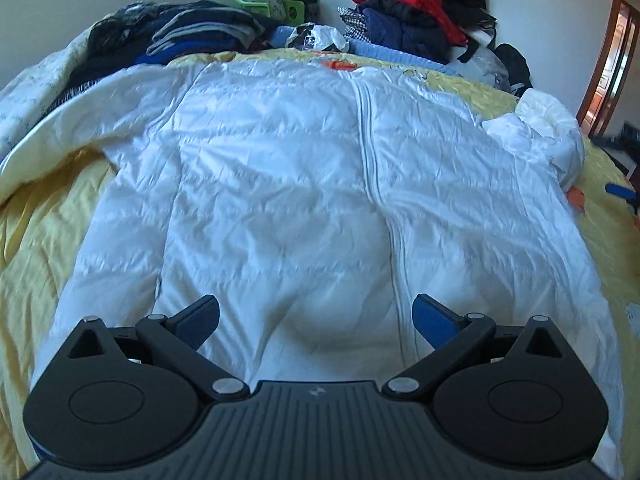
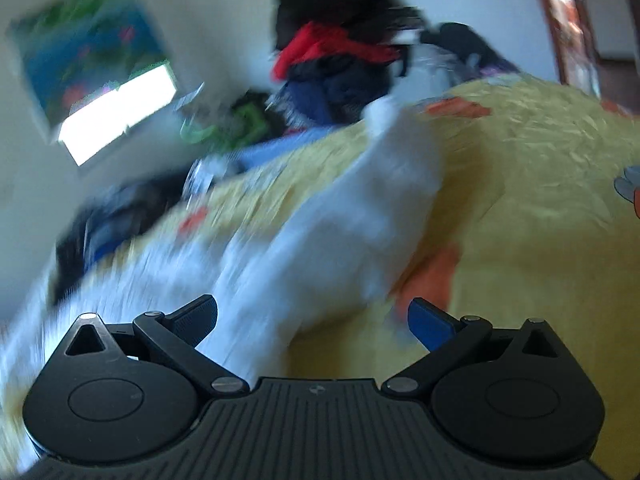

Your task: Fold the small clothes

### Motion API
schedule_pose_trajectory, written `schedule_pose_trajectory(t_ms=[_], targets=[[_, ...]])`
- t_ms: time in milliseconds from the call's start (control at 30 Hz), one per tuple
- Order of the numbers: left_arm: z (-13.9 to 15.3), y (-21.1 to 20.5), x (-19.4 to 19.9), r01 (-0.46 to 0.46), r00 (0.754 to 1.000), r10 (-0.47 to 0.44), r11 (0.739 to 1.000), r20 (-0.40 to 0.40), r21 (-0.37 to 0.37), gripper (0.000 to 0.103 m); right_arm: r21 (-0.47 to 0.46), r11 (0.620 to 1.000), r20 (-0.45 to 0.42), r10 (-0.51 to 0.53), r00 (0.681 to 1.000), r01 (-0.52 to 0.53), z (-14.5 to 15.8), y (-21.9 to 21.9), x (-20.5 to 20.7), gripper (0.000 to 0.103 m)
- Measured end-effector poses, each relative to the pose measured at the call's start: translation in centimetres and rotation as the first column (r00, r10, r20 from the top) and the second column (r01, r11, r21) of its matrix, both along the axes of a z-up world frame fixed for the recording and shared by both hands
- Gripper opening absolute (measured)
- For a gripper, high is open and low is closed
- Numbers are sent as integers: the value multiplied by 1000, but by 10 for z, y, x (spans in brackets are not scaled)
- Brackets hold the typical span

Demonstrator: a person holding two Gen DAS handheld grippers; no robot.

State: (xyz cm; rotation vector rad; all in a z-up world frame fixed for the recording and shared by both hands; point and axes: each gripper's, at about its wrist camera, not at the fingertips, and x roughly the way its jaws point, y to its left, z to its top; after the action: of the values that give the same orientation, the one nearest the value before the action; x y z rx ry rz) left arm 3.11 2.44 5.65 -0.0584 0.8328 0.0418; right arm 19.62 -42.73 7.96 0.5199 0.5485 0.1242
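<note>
A white puffer jacket (image 1: 288, 184) lies spread flat on a yellow bedspread (image 1: 44, 232), zipper (image 1: 376, 168) running down its middle, collar at the far end. Its right sleeve (image 1: 536, 128) is bunched at the far right. My left gripper (image 1: 316, 320) is open and empty, hovering over the jacket's near hem. In the blurred right wrist view the jacket's sleeve (image 2: 360, 216) stretches away across the bedspread (image 2: 540, 200). My right gripper (image 2: 312, 320) is open and empty, just above the sleeve's near part.
Piles of dark, blue and red clothes (image 1: 408, 12) line the far side of the bed, also in the right wrist view (image 2: 340, 72). A green object (image 1: 256, 4) and a window stand behind. A doorway (image 1: 612, 60) is at the right.
</note>
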Motion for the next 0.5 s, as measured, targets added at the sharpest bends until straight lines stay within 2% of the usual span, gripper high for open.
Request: schedule_pose_trajectory(t_ms=[33, 133, 200, 267, 367, 467, 500], targets=[[1, -2, 5, 3, 1000, -3, 1000, 1, 4, 103, 63, 997, -1, -36, 999, 36, -2, -23, 20, 102], [3, -10, 18, 7, 1000, -7, 1000, 23, 13, 103, 119, 989, -38, -87, 995, 91, -9, -67, 78, 102], [4, -16, 27, 8, 999, -9, 1000, 35, 27, 103, 186, 978, -71, -80, 994, 92, -20, -89, 113, 102], [5, -23, 35, 9, 999, -11, 999, 46, 41, 103, 316, 945, -102, -50, 993, 80, -39, -107, 144, 102], [1, -29, 46, 16, 1000, -17, 999, 22, 48, 103, 454, 890, -127, 31, 991, 31, -64, -114, 182, 102], [-4, -31, 54, 5, 1000, -5, 997, -2, 72, 103, 489, 872, -164, 65, 984, 24, -74, -107, 210, 102], [-6, -31, 56, -4, 1000, 5, 997, -8, 76, 103, 483, 875, -151, 68, 986, 14, -75, -104, 217, 97]])
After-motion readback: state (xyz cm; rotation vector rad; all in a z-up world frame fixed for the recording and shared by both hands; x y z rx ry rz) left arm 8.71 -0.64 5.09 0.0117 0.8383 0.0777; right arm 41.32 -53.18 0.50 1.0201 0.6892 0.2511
